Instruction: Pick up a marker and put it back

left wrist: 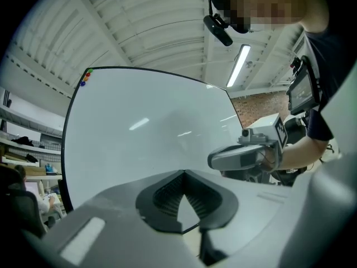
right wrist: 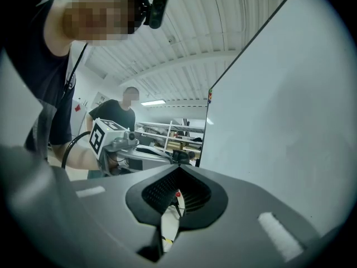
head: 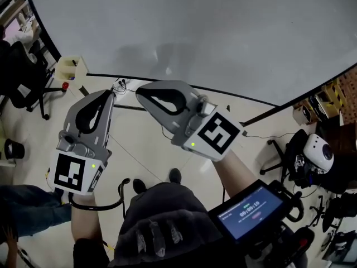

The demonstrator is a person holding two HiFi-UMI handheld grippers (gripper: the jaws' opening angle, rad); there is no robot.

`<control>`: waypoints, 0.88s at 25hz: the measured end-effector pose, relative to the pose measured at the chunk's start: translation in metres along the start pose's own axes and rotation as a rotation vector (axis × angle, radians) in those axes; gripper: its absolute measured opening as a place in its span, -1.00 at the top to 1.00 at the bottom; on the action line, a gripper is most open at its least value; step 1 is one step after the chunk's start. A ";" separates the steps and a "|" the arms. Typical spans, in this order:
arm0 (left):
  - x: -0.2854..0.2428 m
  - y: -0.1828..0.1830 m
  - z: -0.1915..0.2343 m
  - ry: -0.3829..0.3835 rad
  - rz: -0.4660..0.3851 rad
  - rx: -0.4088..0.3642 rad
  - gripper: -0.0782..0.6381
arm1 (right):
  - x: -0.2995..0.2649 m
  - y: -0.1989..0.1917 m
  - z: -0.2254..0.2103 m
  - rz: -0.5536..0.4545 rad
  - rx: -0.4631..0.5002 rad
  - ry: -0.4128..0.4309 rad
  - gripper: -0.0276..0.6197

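Observation:
A big whiteboard [head: 212, 32] fills the far side of the head view. I cannot make out a marker; only a few small coloured dots [left wrist: 85, 79] sit at the board's upper corner. My left gripper [head: 111, 94] is held up in front of the board's lower edge, shut, with nothing between its jaws. My right gripper [head: 140, 92] hangs close beside it, tip to the left, also shut and empty. In the left gripper view the left gripper's tips [left wrist: 184, 172] meet against the board, and the right gripper [left wrist: 213, 161] shows at the right.
A cream box [head: 71, 68] with a red object [head: 65, 85] below it stands at the board's left end. Office chairs [head: 25, 82] stand at the left and a chair with a white object [head: 318, 152] at the right. A screen device [head: 248, 211] hangs on my chest. Another person [right wrist: 125, 113] stands behind.

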State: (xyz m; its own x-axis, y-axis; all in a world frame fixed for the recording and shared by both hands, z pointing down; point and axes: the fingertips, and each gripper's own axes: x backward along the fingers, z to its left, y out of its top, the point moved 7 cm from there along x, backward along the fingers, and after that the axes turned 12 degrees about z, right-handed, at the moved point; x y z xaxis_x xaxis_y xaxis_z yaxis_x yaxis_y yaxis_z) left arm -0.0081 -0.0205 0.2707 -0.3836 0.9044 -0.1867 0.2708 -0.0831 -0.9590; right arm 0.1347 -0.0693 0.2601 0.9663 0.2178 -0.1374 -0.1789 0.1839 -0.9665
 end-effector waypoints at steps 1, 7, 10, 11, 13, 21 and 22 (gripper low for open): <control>-0.002 0.005 -0.003 0.005 -0.002 0.001 0.76 | 0.005 0.002 -0.003 -0.005 0.001 0.000 0.91; 0.001 0.013 -0.011 0.016 0.008 -0.029 0.76 | 0.014 0.009 -0.003 -0.023 0.019 -0.003 0.91; 0.006 0.013 -0.012 0.018 0.012 -0.028 0.76 | 0.013 0.009 0.001 -0.017 0.018 0.003 0.91; 0.007 0.015 -0.012 0.020 0.006 -0.018 0.76 | 0.012 0.009 0.002 -0.014 0.018 0.004 0.91; 0.009 0.018 -0.014 0.024 -0.009 0.007 0.76 | 0.012 0.009 0.004 -0.011 0.021 0.006 0.91; 0.015 0.014 -0.017 -0.004 -0.002 -0.013 0.76 | 0.014 0.009 0.010 0.009 0.027 -0.008 0.91; 0.016 0.014 -0.017 -0.008 0.000 -0.017 0.76 | 0.015 0.009 0.011 0.015 0.028 -0.013 0.91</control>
State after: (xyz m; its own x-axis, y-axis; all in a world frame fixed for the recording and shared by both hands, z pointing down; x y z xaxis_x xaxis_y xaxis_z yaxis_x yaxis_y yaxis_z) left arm 0.0045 0.0003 0.2579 -0.3907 0.9011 -0.1881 0.2859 -0.0754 -0.9553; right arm 0.1455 -0.0536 0.2519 0.9609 0.2336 -0.1488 -0.1986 0.2068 -0.9580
